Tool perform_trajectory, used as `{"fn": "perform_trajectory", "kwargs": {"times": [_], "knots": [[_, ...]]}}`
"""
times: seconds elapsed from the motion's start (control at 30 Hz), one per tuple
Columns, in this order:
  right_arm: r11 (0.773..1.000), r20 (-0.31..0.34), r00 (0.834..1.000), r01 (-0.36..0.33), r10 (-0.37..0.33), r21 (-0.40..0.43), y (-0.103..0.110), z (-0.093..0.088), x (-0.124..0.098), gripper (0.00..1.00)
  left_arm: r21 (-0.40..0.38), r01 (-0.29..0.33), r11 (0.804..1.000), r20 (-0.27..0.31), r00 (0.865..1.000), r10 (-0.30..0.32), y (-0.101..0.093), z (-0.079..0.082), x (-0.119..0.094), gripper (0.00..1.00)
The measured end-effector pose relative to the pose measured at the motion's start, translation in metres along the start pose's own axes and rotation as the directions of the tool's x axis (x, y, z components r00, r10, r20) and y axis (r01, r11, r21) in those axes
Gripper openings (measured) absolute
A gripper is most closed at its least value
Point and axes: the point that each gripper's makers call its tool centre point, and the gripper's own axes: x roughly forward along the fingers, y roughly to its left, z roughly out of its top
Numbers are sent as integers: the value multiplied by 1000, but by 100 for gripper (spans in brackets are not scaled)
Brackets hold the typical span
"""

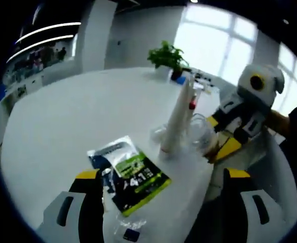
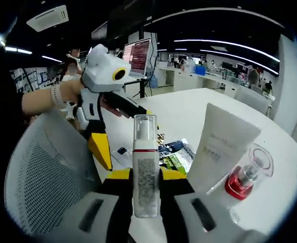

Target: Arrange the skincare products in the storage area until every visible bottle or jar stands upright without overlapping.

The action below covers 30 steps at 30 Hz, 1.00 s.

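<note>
Right hand-held gripper [image 2: 146, 186] clamps a pump bottle [image 2: 146, 172] upright at frame centre (white tube [image 2: 218, 147] just right); left hand-held gripper [image 1: 161, 202] hangs released over the desk [image 1: 62, 121].

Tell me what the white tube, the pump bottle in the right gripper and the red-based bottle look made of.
White tube: likely soft matte plastic, opaque with a dull, even surface and a flat crimped end.
Pump bottle in the right gripper: apparently frosted plastic or glass, with a clear cap on top.
Red-based bottle: clear glossy plastic or glass, see-through with highlights.
</note>
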Motion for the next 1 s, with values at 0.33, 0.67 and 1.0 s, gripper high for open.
{"fn": "perform_trajectory", "kwargs": {"times": [0.33,0.67,1.0], "knots": [[999,20,1000,19,-20,33,2,1,4,19,-221,24,975,204,979,22,-10,28,0,85],[999,39,999,25,-27,41,2,7,9,19,-311,85,947,211,977,-18,-32,29,19,69],[999,28,999,42,-43,18,3,3,10,19,-376,54,925,124,992,-7,-32,5,26,45]]}}
